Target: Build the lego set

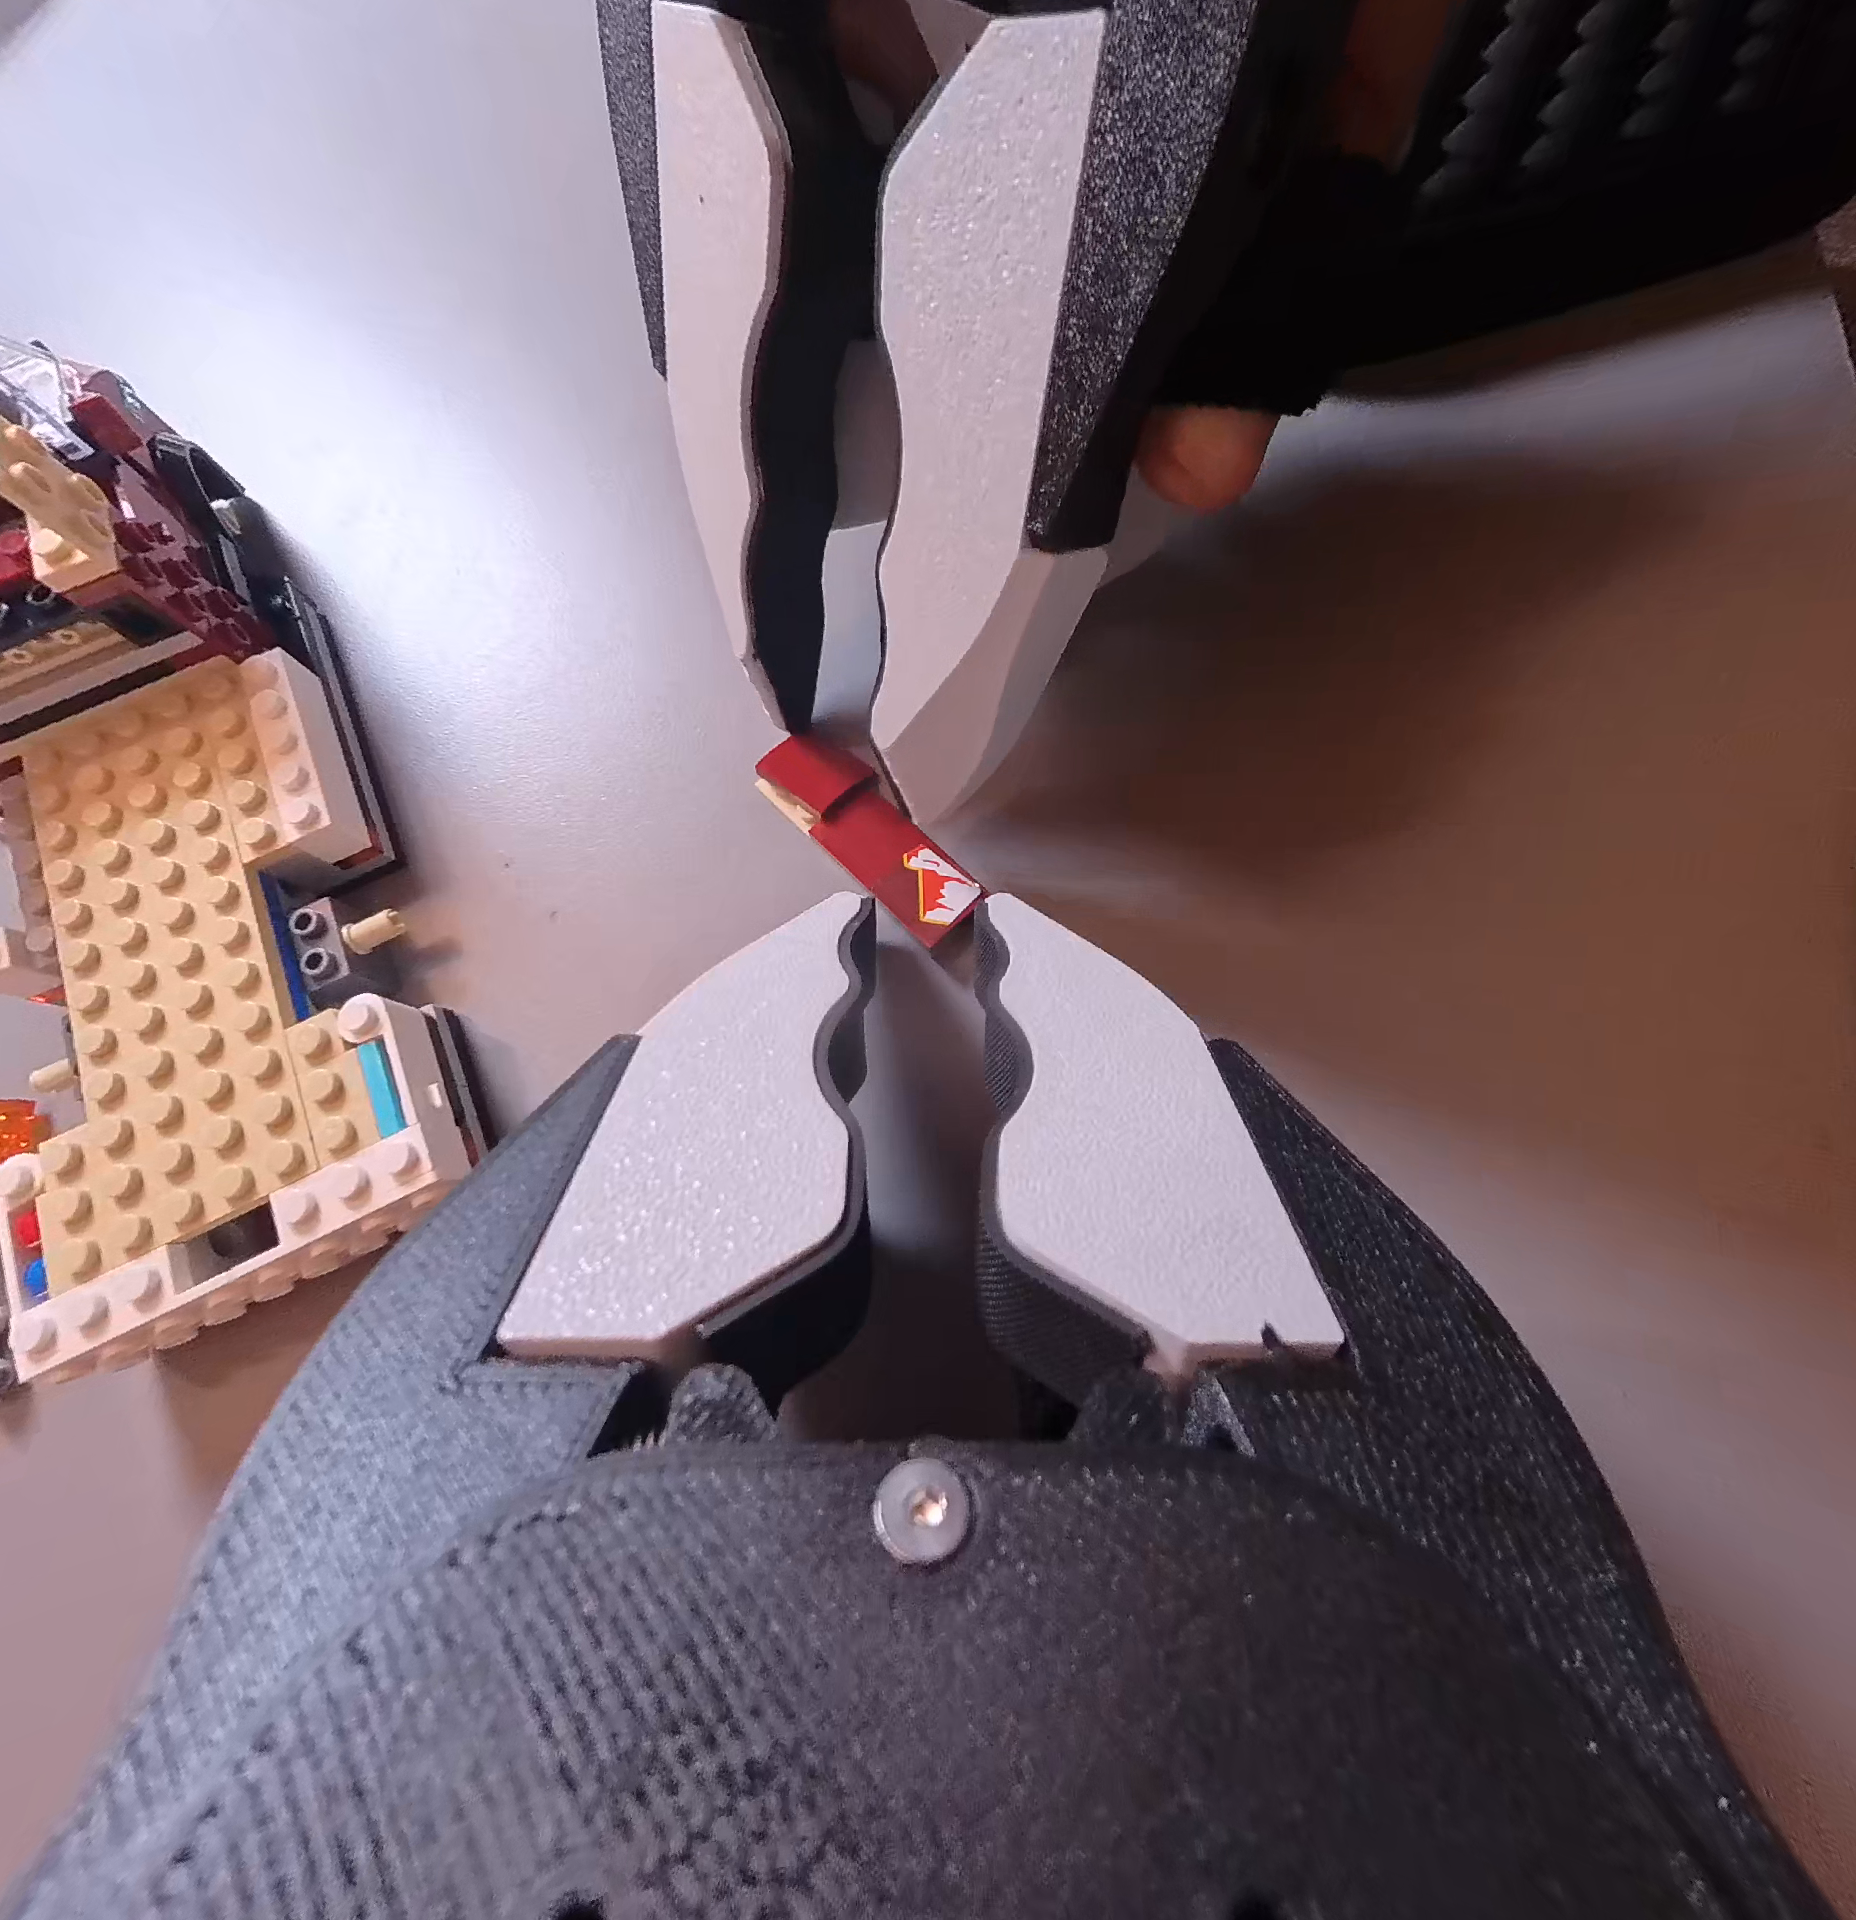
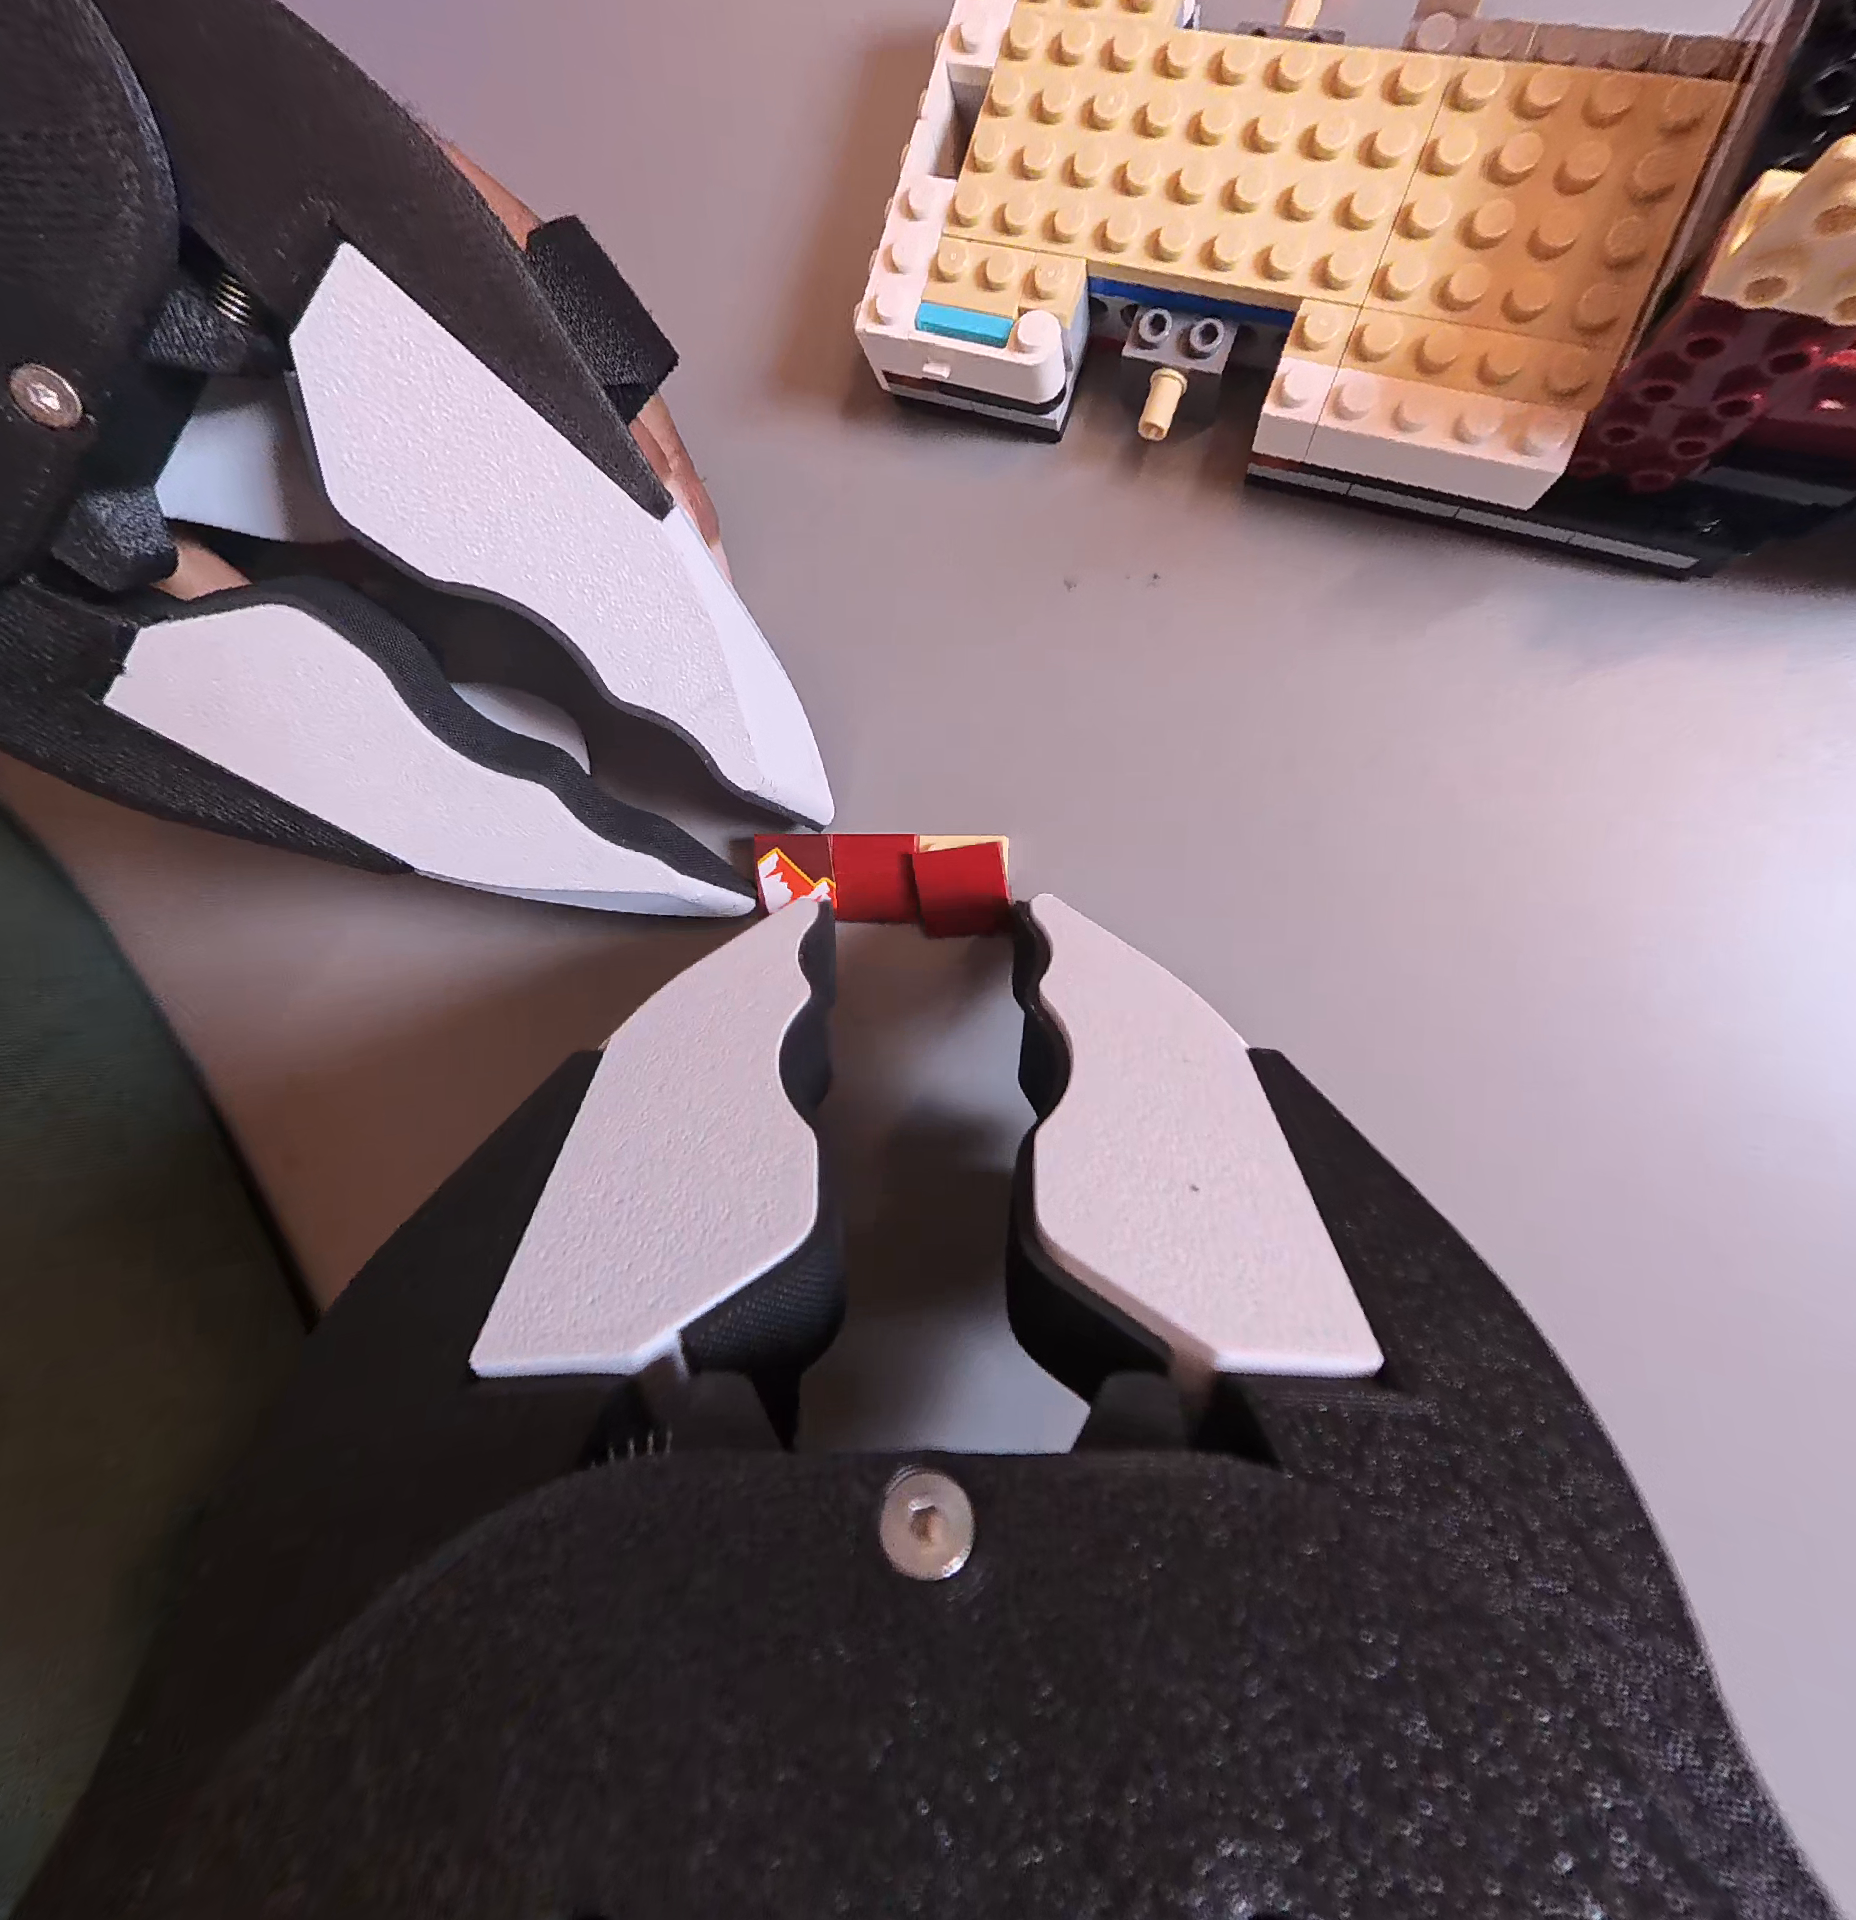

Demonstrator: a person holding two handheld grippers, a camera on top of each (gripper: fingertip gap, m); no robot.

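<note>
A small red piece [image 1: 867, 840] lies on the grey table [image 1: 1423, 935] between my two tongs. My left gripper [image 1: 924, 914] gapes just short of its printed end. My right gripper [image 2: 924, 914] is spread wide too, tips flanking the other end. The half-built model [image 2: 1319, 229] sits well apart.

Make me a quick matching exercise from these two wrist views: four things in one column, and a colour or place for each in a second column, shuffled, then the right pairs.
Things:
1. small red piece
2. studded plate on the model
3. peg sticking out of the model's side
4. flat tile on the model's white corner

Descriptions:
A. tan
B. light blue
C. on the table between both grippers' tips
D. cream, below a grey brick

Pairs: 1-C, 2-A, 3-D, 4-B
</note>
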